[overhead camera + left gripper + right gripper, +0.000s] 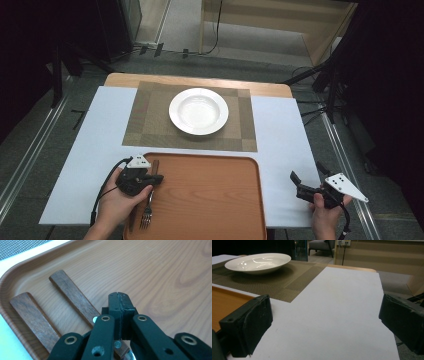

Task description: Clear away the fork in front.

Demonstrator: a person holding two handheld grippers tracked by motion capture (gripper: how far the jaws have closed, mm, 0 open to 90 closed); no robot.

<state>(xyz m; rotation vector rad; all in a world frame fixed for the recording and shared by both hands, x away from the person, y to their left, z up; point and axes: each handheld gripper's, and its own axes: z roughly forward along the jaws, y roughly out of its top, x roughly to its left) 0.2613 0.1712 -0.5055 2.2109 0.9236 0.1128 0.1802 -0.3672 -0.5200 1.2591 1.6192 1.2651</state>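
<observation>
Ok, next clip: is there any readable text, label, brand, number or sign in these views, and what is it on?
None can be read in any view.
The round white ceramic plate, the woven brown placemat, the orange-brown wooden tray and the wood-handled metal fork are all unmarked.
The grey three-cornered plate on the right gripper carries dark dots, no letters.

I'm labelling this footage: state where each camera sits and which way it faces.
High view: above the person's side, looking forward and down at tray, plate; both hands show.
Left gripper view: on the left hand-held gripper, jaws shut over tray, beside two wooden handles.
Right gripper view: on the right hand-held gripper, open, facing plate.
All views share the tray.
</observation>
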